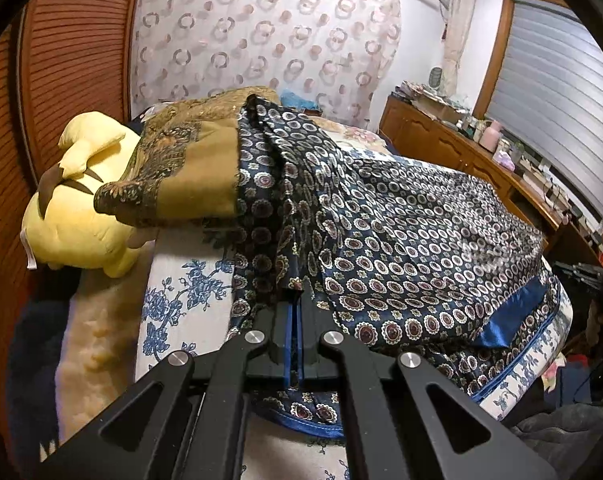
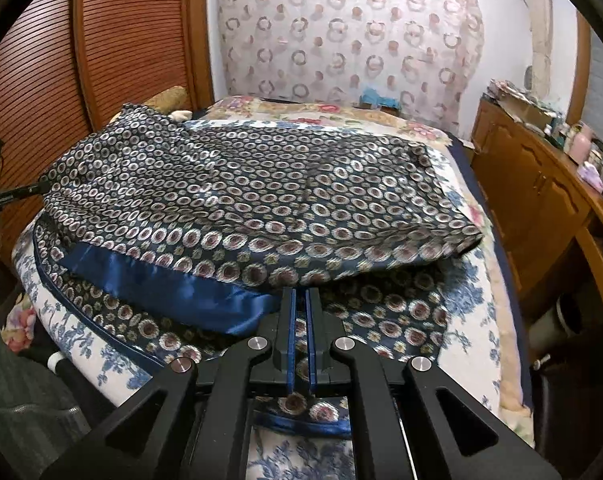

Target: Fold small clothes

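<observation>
1. A dark blue patterned garment lies spread on the bed, and it fills most of the near half of the bed.
2. The left claw is pinched tight on a fold of the cloth. The cloth rises from its tips in a bunched ridge that runs up and away from it.
3. The right claw has its jaws almost together, with just a thin gap. Its tips sit at the shiny blue band on the near edge of the top layer. A thin bit of cloth seems to be between them, so it looks like it is holding the hem.
4. The garment's long side runs across the bed, from one claw toward the other. Both claws are at the near edge, and the rest of the cloth lies ahead of them.
5. The fold looks about half done. The next move is likely to carry the held edges forward, over the flat part.
6. Ahead there is free bed toward the flowered quilt.
7. On the left, a brown blanket and a yellow plush toy sit just beside the cloth, so there is little room there.
8. On the right, the bed edge and a wooden cabinet are near. The cloth could slip off that side.
</observation>
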A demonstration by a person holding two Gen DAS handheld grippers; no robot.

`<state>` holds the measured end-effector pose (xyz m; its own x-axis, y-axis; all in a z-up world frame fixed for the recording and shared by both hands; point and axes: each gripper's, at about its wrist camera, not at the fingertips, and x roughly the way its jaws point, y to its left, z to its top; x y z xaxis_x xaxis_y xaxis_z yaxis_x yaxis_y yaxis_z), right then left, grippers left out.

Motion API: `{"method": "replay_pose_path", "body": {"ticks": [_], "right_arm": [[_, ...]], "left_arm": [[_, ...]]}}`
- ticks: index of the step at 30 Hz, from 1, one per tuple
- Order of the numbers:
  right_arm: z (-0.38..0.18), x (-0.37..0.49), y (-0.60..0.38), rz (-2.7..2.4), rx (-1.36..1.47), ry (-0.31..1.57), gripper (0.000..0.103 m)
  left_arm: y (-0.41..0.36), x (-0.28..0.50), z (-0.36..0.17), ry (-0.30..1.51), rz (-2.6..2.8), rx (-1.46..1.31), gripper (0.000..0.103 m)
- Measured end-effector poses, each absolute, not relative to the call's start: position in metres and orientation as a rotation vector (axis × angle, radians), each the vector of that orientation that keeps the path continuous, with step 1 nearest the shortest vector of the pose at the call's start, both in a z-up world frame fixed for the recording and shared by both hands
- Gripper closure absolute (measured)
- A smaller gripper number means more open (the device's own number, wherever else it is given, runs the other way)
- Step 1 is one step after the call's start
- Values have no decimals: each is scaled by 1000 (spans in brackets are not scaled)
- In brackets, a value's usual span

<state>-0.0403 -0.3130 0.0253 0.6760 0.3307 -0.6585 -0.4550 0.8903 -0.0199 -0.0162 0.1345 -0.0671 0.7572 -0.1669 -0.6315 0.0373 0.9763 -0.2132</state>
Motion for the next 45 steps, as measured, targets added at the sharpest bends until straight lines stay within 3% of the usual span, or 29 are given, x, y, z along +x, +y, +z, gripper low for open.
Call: {"method": "replay_pose_path", "body": {"ticks": [8,10,12,14,30,31,33,35,45], "right_arm": [[32,-46,-338,373,-179,693,99],[39,-42,-347,352,-159,670,91],[42,-32,-353,329,-158,647,65],[41,-19,-358,306,-158,643,60],[4,71,-369,202,28,800,60],[6,73,-371,206,29,802,62],[6,76,-368,235,27,800,85],[6,75,-371,258,27,794,98],[34,5,-380,287,14,689,102]], "left_arm": [[131,-20,-66,699,-113,-179,101],[132,-19,-69,707,-116,-187,101],[131,-16,-73,721,-116,-186,101],[128,-16,-75,725,-123,-179,101],[121,-17,-84,747,-151,-163,101],[121,-18,-83,745,-152,-165,101],[120,-20,-80,736,-160,-172,101],[123,-23,-76,724,-176,-191,101],[140,-38,-61,692,-147,-208,101]]}}
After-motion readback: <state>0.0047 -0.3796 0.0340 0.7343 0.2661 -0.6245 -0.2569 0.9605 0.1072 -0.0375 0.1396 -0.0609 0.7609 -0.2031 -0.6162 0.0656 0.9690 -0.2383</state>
